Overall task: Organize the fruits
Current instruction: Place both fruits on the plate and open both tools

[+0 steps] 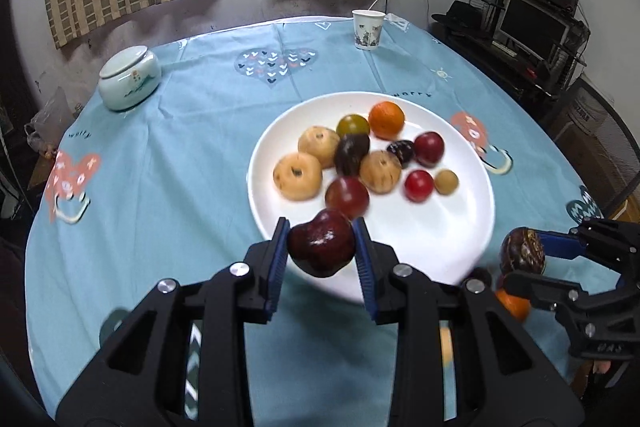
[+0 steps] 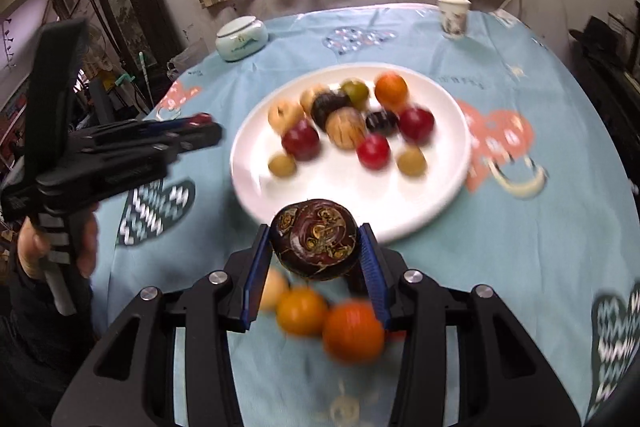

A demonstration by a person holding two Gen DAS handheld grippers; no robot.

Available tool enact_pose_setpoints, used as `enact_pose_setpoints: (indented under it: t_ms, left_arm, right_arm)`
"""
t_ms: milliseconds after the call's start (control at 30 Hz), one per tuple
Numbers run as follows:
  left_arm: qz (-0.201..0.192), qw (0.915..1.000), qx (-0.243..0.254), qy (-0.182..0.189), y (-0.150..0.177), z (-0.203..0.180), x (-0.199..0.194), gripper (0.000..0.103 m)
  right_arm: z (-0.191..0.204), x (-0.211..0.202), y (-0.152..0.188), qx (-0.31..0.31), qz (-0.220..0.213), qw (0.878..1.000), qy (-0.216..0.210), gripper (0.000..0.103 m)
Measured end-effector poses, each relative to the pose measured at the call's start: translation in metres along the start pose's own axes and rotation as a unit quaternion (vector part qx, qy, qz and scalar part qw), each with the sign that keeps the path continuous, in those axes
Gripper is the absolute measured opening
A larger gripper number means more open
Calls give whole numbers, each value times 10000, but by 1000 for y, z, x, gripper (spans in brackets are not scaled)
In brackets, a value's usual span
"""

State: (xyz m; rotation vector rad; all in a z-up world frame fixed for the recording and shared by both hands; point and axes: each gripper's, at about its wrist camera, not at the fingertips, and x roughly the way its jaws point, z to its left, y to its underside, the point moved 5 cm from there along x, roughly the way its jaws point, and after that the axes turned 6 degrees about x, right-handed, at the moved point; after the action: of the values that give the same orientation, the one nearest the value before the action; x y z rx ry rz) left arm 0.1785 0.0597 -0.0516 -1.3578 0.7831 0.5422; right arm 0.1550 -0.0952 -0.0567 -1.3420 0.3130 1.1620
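Left wrist view shows the left gripper (image 1: pixel 321 247) with its jaws clamped on a dark red fruit (image 1: pixel 321 247), held above the near rim of the white plate (image 1: pixel 420 239). The plate stands on the desk (image 1: pixel 160 187) and carries many fruits, among them an orange one (image 1: pixel 386 119). In the right wrist view the right gripper (image 2: pixel 315 241) has its jaws closed on a dark patterned fruit (image 2: pixel 315 239); below it two orange fruits (image 2: pixel 352 331) lie on the blue cloth.
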Motion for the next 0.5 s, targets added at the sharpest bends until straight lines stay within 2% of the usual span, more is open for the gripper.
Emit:
enact_pose_setpoints:
  t_ms: [200, 500]
  left_arm:
    - [228, 9995, -199, 62, -16, 11, 40, 33]
    - [337, 9985, -399, 188, -12, 21, 65, 33]
  right_arm:
    - [12, 44, -36, -419, 133, 9988, 217, 44]
    - [8, 84, -39, -477, 411, 9977, 257, 44]
